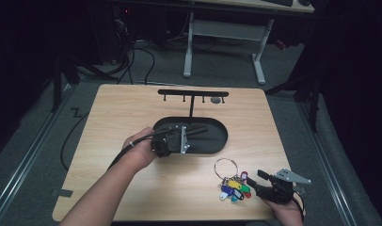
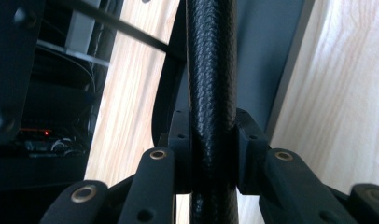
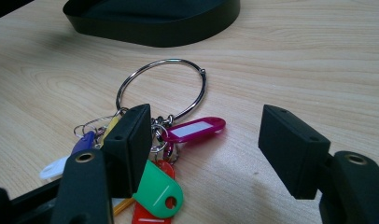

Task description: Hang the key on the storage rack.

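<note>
- Light wood-grain table top (image 1: 132,113); black metal key rack with an oval tray base (image 1: 217,141), thin upright post and a top crossbar with small hooks (image 1: 193,92), sits mid-table toward the far edge.
- Left gripper (image 1: 172,140), held in the person's left hand (image 1: 141,149), is over the left end of the oval base; grey three-cornered plate on top of it.
- Left gripper view: jaws pressed against both sides of a black textured rod (image 2: 211,93) that runs up between them; pads touch it on both sides. What the rod belongs to is unclear from this close, possibly part of the rack.
- Right gripper (image 1: 255,181), in the right hand (image 1: 288,209) near the table's front right corner, jaws spread wide with nothing between them.
- Large silver metal key ring (image 3: 162,88) with a bunch of coloured plastic key tags lies flat on the table, in front of the oval base and just left of the right gripper.
- Tags: magenta (image 3: 194,128), green (image 3: 157,191), red, blue, white, yellow. Magenta tag's white label window is blank; no readable writing or brands anywhere.
- Right gripper view: left jaw pad overlaps the tag cluster; whether it touches is unclear.
</note>
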Demonstrator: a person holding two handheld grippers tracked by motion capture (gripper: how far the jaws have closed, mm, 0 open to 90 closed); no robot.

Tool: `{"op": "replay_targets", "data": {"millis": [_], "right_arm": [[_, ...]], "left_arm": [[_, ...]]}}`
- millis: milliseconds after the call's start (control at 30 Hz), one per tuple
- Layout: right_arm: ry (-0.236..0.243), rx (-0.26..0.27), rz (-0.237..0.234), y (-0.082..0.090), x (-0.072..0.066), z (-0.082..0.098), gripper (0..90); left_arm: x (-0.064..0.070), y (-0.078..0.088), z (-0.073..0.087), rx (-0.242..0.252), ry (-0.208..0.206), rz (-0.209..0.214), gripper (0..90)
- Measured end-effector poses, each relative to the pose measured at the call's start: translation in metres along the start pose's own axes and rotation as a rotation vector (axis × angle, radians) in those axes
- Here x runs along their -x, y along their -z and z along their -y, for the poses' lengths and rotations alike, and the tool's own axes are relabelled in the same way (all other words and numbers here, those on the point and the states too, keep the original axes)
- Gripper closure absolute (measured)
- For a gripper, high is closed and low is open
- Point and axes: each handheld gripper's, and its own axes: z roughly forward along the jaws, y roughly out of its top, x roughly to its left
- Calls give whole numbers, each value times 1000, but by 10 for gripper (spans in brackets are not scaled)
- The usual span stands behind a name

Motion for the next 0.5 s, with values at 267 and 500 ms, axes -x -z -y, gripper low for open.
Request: {"op": "replay_targets", "data": {"millis": [267, 500], "right_arm": [[0, 2, -3, 0, 1, 1, 359], [-3, 0, -5, 0, 0, 1, 360]], "left_arm": [[-7, -21, -15, 7, -58, -10, 730], [-13, -40, -17, 8, -76, -16, 731]]}}
